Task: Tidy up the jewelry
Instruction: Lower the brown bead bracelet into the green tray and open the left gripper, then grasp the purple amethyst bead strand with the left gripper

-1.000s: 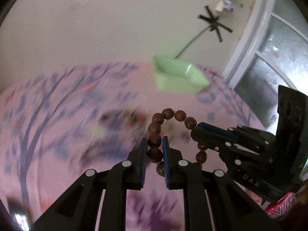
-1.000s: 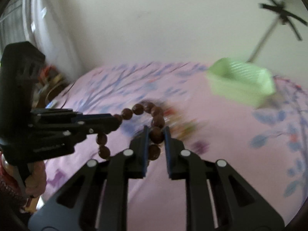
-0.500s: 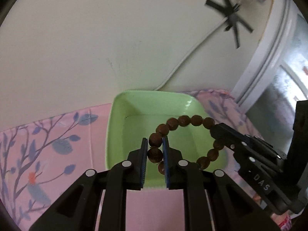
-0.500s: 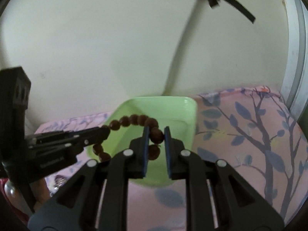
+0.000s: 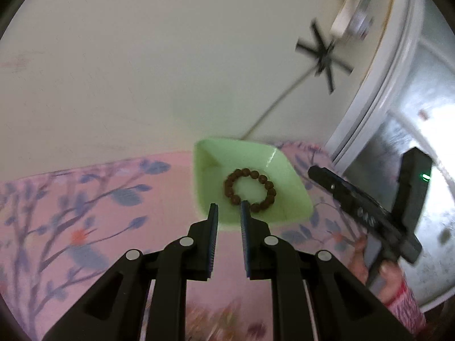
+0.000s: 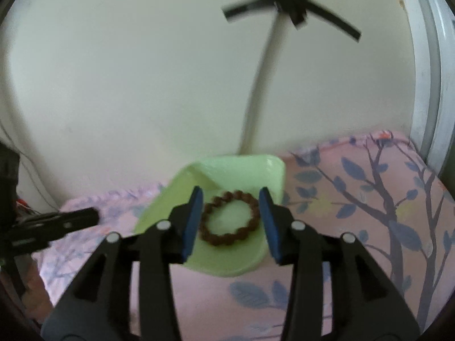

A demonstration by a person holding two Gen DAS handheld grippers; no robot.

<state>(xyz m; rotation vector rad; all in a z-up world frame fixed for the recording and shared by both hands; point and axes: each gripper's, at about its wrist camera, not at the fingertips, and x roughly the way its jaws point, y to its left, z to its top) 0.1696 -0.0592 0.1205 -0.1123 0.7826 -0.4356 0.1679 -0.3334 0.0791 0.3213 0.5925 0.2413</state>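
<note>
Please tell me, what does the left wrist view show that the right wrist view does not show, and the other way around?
Only the left wrist view shows the person's hand holding the right gripper, a white plug high on the wall, and frosted glass on the right. Only the right wrist view shows the right gripper's fingers spread wide on either side of the bracelet. Both show the brown bead bracelet lying free in the green tray on the pink flowered cloth, with the left gripper open.
</note>
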